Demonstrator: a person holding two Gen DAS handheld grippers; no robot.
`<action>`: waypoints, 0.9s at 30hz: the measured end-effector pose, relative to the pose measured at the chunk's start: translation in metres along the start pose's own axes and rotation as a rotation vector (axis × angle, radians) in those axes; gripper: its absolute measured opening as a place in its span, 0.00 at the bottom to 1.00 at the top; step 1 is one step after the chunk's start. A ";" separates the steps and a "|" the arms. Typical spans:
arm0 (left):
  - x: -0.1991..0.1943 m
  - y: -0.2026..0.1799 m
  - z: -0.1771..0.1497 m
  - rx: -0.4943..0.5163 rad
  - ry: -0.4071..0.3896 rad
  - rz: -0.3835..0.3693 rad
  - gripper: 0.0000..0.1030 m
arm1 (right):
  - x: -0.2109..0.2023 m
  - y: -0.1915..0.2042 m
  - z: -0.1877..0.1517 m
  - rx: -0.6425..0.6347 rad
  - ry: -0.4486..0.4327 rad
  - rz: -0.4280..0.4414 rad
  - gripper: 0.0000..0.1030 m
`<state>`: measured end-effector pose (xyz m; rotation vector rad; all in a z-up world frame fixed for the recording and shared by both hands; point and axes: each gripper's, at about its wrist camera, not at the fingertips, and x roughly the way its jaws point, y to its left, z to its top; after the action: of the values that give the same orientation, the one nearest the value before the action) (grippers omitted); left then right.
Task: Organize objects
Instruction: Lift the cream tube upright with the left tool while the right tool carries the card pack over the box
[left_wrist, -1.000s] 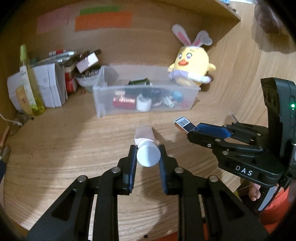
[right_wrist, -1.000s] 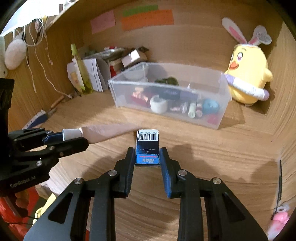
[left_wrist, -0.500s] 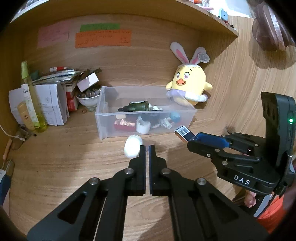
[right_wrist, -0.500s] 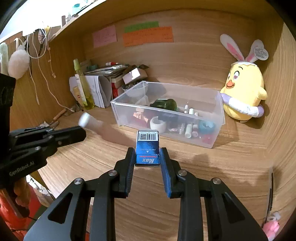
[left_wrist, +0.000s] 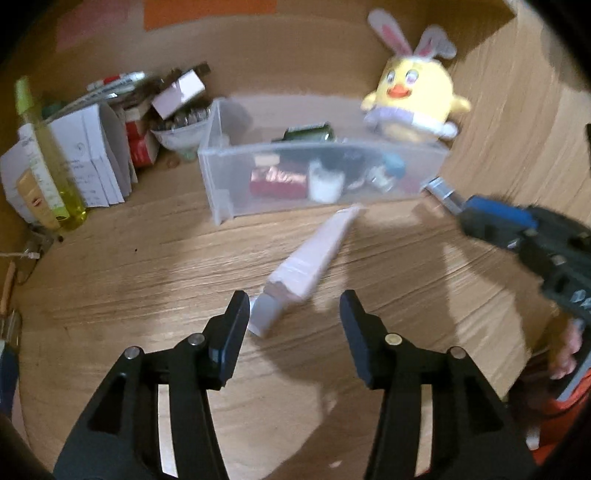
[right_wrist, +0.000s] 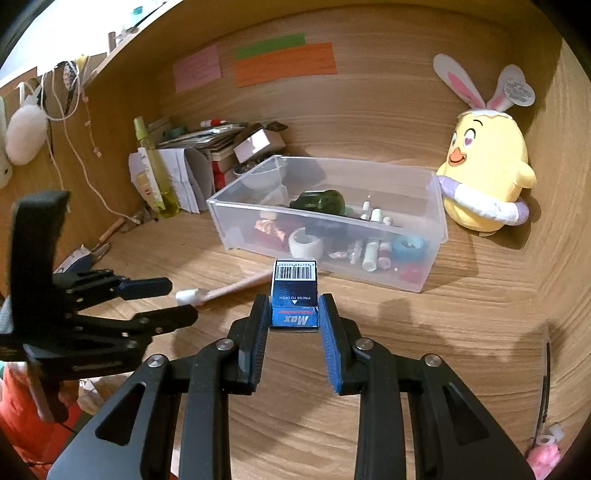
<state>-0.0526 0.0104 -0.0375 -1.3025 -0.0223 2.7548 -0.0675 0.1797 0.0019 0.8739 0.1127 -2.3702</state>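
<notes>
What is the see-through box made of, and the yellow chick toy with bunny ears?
The see-through box looks like thin, frosted plastic: the things inside show through its walls. The yellow chick toy looks like soft, fuzzy plush fabric with stitched eyes, probably stuffed; its filling cannot be seen.

A wooden desk (right_wrist: 461, 332) carries the things. A clear plastic bin (right_wrist: 424, 236) sits toward the back edge, with a yellow plush chick (right_wrist: 484, 173) beside it in the back right corner. A pink tube (left_wrist: 314, 254) lies in front of the bin. Papers (right_wrist: 184, 173) and a yellow bottle (right_wrist: 155, 173) stand in the back left corner.
</notes>
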 end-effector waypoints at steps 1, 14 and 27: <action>0.006 0.001 0.003 0.009 0.019 0.001 0.49 | 0.001 -0.001 0.001 0.003 0.000 -0.004 0.24; 0.042 -0.015 0.014 0.168 0.096 -0.062 0.29 | 0.017 -0.023 0.011 0.054 0.022 -0.047 0.24; 0.011 -0.025 0.010 0.159 0.048 -0.151 0.02 | 0.018 -0.027 0.040 0.054 -0.022 -0.070 0.24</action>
<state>-0.0657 0.0362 -0.0385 -1.2700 0.0960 2.5411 -0.1164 0.1816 0.0191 0.8823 0.0720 -2.4581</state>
